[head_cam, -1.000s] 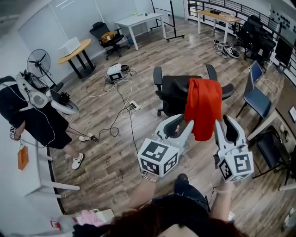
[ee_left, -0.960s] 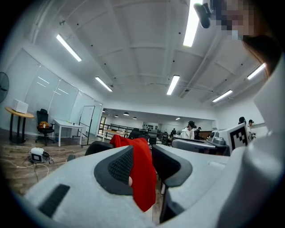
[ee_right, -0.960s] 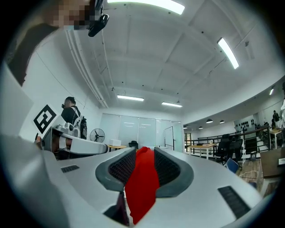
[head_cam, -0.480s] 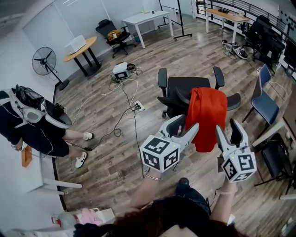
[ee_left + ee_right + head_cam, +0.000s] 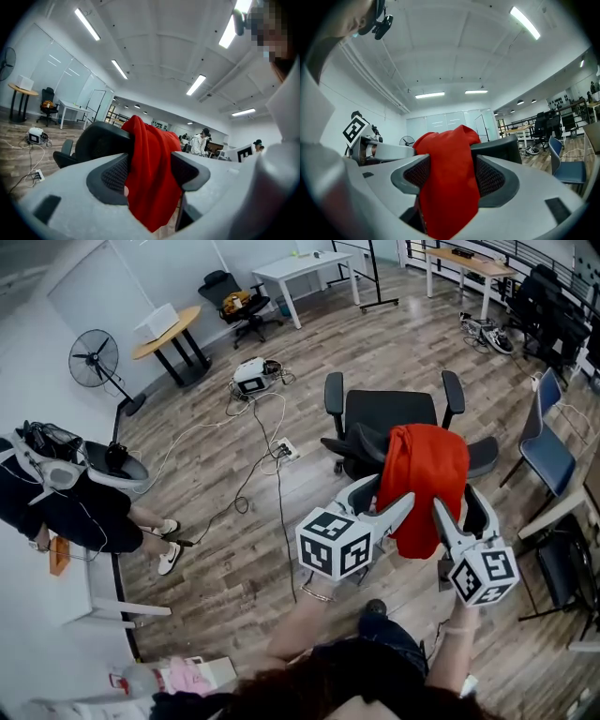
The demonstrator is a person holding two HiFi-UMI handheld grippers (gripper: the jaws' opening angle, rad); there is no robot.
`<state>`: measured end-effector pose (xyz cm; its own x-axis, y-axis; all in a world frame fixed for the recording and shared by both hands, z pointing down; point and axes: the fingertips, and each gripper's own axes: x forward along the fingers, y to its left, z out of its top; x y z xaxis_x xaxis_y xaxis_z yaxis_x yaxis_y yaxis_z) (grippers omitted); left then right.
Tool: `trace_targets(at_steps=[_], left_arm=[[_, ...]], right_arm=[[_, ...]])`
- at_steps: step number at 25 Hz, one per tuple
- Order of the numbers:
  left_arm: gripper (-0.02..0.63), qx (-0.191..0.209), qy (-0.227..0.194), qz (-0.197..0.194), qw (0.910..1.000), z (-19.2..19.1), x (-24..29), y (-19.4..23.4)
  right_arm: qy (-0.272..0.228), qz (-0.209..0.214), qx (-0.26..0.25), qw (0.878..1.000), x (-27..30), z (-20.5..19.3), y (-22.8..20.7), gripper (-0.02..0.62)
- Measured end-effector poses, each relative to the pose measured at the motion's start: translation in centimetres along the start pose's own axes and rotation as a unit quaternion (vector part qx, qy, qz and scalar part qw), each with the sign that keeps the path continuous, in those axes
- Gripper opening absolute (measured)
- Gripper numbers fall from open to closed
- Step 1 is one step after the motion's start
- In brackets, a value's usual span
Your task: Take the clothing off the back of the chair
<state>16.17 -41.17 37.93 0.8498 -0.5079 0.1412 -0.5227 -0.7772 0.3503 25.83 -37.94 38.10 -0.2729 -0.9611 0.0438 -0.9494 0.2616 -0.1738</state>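
Note:
A red garment (image 5: pixel 427 474) hangs over the back of a black office chair (image 5: pixel 386 413). My left gripper (image 5: pixel 389 491) is at the garment's left edge and my right gripper (image 5: pixel 457 500) at its lower right edge, both pointing at the chair back. The jaws of both are opening. In the left gripper view the red garment (image 5: pixel 152 154) shows in the gap of the left gripper (image 5: pixel 150 171), with the chair back (image 5: pixel 101 140) behind. In the right gripper view the garment (image 5: pixel 447 159) fills the gap of the right gripper (image 5: pixel 447 176). No pad visibly presses on the cloth.
A person in black (image 5: pixel 56 502) sits at the left by a standing fan (image 5: pixel 94 362). Cables (image 5: pixel 272 446) run over the wooden floor. A blue chair (image 5: pixel 548 456) stands at the right; a round table (image 5: pixel 169 329) and a white table (image 5: pixel 300 268) are farther back.
Both grippers have come closer to the chair back and lower along the garment, and the jaws of both have spread wider.

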Motion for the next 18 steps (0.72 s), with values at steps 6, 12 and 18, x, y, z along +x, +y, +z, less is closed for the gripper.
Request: trace_targets(at_steps=[6,12,18], left_arm=[[0.188,0.001,0.009,-0.028,0.9996,-0.9,2.7,-1.5],[0.12,-0.01,0.007,-0.058,0.9982,-1.0,3.1,-2.0],[0.081,0.004,0.007,-0.058,0.9983,-1.2,2.8,-2.2]], right_arm=[[-0.003,0.048,0.014,0.999,1.3,-0.6,0.6,0.228],[-0.007,0.087,0.017,0.996,1.8,-0.7,1.3,0.141],[0.017,0.084,-0.023,0.996,1.7,-0.9,2.0,0.1]])
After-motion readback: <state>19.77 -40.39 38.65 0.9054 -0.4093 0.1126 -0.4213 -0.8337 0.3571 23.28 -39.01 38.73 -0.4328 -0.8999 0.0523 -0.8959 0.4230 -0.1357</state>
